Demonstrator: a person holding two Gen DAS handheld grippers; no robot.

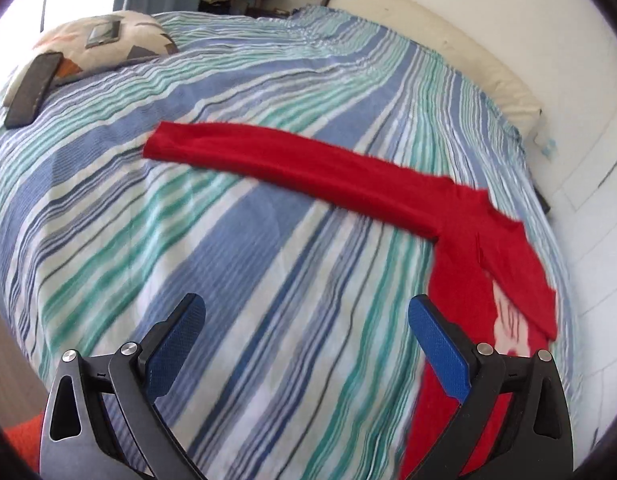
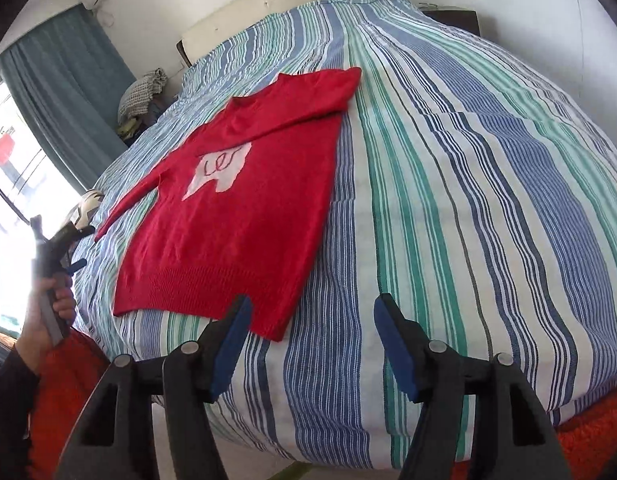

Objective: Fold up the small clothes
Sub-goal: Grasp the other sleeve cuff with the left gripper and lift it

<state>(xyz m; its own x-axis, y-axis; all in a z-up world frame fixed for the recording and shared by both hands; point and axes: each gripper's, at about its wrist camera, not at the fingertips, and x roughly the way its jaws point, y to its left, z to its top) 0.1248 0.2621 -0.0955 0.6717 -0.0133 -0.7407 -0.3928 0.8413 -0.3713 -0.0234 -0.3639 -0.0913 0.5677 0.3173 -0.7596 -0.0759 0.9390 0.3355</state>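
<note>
Both jaws wide, empty | red sweater flat on bedspread, apparently untouched

Red sweater hem behind right finger, bedspread stripes motion-blurred

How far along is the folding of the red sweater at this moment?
Done: the red sweater lies flat on the striped bedspread, and its far sleeve is already folded across the chest. In hand: nothing; the left gripper and right gripper are both open and empty, near the bed's front edge. Left: the near sleeve still stretches out sideways, and the body has no fold yet.
</note>
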